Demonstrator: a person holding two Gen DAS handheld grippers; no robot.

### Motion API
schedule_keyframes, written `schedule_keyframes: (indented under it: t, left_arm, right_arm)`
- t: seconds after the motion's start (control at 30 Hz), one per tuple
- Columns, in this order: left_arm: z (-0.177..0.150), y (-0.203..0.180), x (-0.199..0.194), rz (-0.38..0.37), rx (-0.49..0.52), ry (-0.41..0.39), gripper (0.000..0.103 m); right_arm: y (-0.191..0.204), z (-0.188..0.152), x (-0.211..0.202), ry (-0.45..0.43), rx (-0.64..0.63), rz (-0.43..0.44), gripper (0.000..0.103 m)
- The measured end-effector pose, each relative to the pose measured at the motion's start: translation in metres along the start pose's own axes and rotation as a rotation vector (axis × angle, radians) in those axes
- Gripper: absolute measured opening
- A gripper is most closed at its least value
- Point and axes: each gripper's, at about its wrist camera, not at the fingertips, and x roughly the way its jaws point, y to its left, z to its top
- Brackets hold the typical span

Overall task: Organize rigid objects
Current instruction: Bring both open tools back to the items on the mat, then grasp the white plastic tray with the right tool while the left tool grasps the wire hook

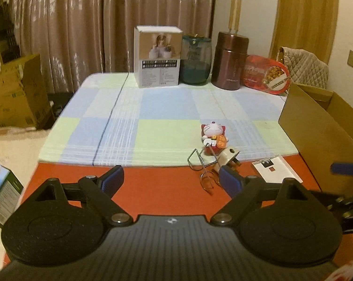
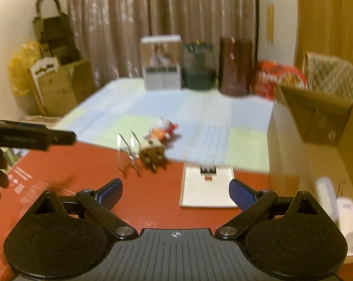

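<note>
Left wrist view. Your left gripper (image 1: 171, 182): jaws spread wide, nothing between them, hovering over the red board (image 1: 153, 187) at the near edge of the bench (image 1: 129, 107).
- Cat figurine (image 1: 212, 138), red and white, on the checked cloth (image 1: 106, 126) ahead and to the right.
- White plug adapter (image 1: 230, 158) just in front of the figurine, at the cloth's near edge.
- Two wire whisk attachments (image 1: 200, 164) lying beside the adapter, partly on the red board; one reaches close to your right-hand finger.
- White card (image 1: 276, 169) flat on the red board, further right.
- Open cardboard box (image 1: 321, 126) at the bench's right side.
- Back row: white carton (image 1: 159, 58), green glass jar (image 1: 195, 62), brown canister (image 1: 230, 61), red snack tin (image 1: 266, 75).

Right wrist view, blurred. Your right gripper (image 2: 175, 194): jaws wide apart and empty, above the red board (image 2: 82, 171).
- White card (image 2: 208, 188) lies straight ahead, between the finger lines.
- Plug adapter (image 2: 153, 154), whisk attachments (image 2: 128, 154) and cat figurine (image 2: 163, 130) sit in a cluster ahead to the left.
- Cardboard box (image 2: 317, 121) on the right, with white items inside that are too smeared to name.
- Your left gripper (image 2: 31, 137) enters from the left edge.
</note>
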Motion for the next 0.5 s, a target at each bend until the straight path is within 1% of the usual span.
schedule_keyframes:
  t: [0.1, 0.2, 0.3, 0.43, 0.5]
  left_arm:
    - [0.001, 0.003, 0.010, -0.018, -0.004, 0.005, 0.086]
    - [0.003, 0.005, 0.016, -0.048, -0.003, -0.024, 0.086]
    - [0.007, 0.003, 0.023, -0.063, 0.002, -0.033, 0.086]
    - [0.009, -0.001, 0.034, -0.075, 0.015, -0.005, 0.086]
    - [0.008, -0.003, 0.038, -0.068, 0.031, 0.016, 0.086]
  right_arm:
    - [-0.008, -0.007, 0.022, 0.034, 0.012, -0.033, 0.095]
    - [-0.016, -0.010, 0.044, 0.051, 0.014, -0.081, 0.095]
    - [-0.019, -0.012, 0.061, 0.052, -0.006, -0.109, 0.095]
    - [-0.022, -0.011, 0.080, 0.061, -0.029, -0.146, 0.095]
    - [-0.025, -0.010, 0.090, 0.077, -0.035, -0.180, 0.095]
